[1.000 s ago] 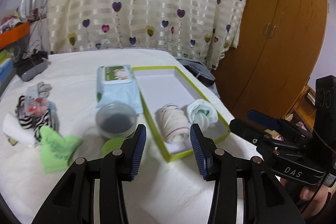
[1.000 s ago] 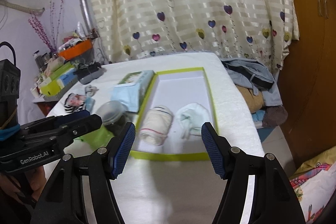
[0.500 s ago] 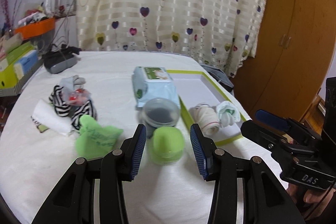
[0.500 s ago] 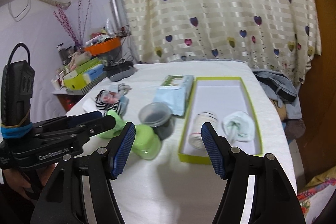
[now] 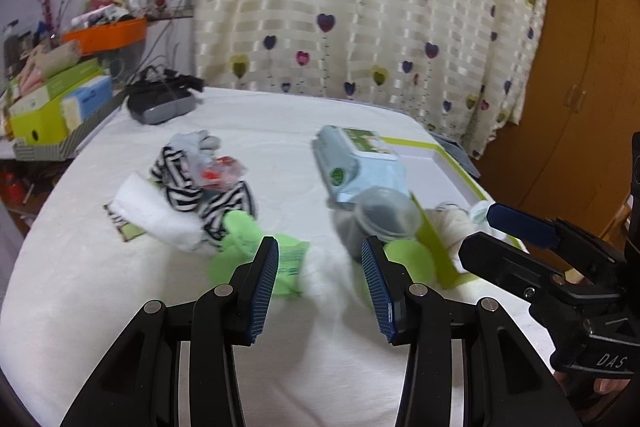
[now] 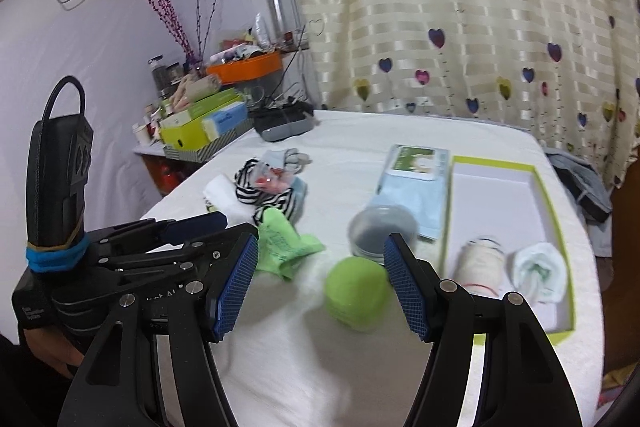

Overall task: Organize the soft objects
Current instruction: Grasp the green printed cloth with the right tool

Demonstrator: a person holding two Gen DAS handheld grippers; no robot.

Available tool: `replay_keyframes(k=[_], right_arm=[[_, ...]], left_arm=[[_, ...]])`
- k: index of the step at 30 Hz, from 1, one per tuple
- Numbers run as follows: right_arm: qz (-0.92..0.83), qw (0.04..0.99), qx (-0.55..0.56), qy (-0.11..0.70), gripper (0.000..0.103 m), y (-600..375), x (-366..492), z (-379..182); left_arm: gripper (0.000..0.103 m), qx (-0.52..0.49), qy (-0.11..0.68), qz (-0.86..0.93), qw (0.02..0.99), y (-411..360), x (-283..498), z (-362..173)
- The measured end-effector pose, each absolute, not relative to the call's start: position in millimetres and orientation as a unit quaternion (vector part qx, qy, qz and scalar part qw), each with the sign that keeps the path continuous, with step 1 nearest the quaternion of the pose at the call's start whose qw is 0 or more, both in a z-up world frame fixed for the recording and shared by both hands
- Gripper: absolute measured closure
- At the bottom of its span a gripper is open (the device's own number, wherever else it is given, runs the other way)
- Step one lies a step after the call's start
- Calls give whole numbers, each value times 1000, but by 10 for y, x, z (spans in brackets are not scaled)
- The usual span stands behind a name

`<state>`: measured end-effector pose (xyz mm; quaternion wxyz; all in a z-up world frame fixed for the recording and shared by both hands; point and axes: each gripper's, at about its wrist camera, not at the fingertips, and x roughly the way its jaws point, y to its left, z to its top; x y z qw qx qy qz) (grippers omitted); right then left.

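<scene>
While both hand-held grippers gape empty, green sock (image 6: 289,242) lies flat.

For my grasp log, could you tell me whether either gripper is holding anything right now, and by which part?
Nothing is held: the left gripper and right gripper are both open above the bed.

Our left gripper (image 5: 320,281) and right gripper (image 6: 320,289) share black frames, silver screws, and ribbed blue pads (image 6: 234,287) (inside each finger).
</scene>
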<state>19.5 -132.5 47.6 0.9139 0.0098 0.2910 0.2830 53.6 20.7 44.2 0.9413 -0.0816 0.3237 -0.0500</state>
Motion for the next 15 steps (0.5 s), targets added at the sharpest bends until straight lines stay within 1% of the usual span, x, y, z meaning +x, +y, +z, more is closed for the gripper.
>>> replay_keyframes(k=[15], right_arm=[[313,889,-32,333,37,-745,461,244]], left_arm=[[60,-117,332,-7,936,802,603,269]])
